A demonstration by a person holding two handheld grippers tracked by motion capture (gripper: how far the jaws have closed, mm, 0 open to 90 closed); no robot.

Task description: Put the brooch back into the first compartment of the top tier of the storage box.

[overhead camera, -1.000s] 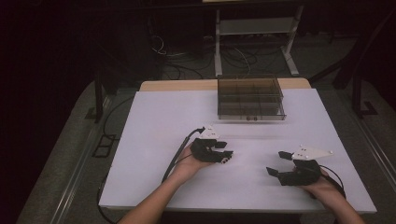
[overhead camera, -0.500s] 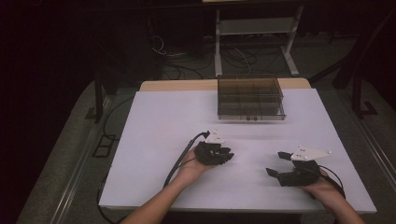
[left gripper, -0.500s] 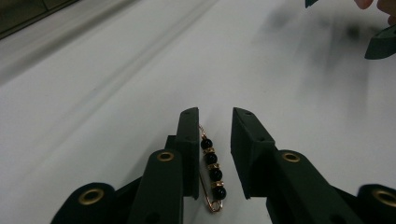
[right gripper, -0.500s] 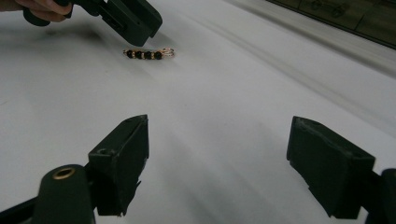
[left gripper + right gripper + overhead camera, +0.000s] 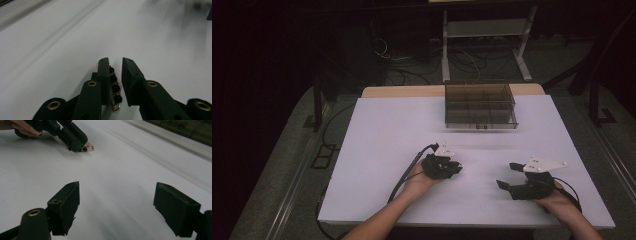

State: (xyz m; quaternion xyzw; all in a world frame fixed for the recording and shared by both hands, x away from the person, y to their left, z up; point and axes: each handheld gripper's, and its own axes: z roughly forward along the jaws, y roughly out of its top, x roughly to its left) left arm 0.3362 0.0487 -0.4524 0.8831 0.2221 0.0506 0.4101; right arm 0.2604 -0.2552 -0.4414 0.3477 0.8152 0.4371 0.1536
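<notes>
**Left gripper closing on beaded pin; right gripper idle**

The left gripper (image 5: 115,62) had its fingers (image 5: 103,72) narrowed to a slim gap around a beaded pin (image 5: 114,86), a gold wire pin strung with black beads. The pin lay lengthwise between the two fingers, against the inner face of one; whether the other finger touched it could not be determined. The pin's looped end projected past the fingers, as the right gripper view confirmed (image 5: 86,148). This lengthwise alignment was judged to suit a grip along the pin's long axis, which should limit rotation.

The left gripper sat low over the white tabletop (image 5: 382,135), well on the person's side of the compartment box (image 5: 480,104), with the left hand (image 5: 419,181) wrapped behind it and the forearm angled in from below.

The right gripper (image 5: 507,176), also well short of the box and off to the left gripper's side, had its fingers (image 5: 65,202) spread wide with nothing between them. It was tilted toward the pin, judged a standby pose.
</notes>
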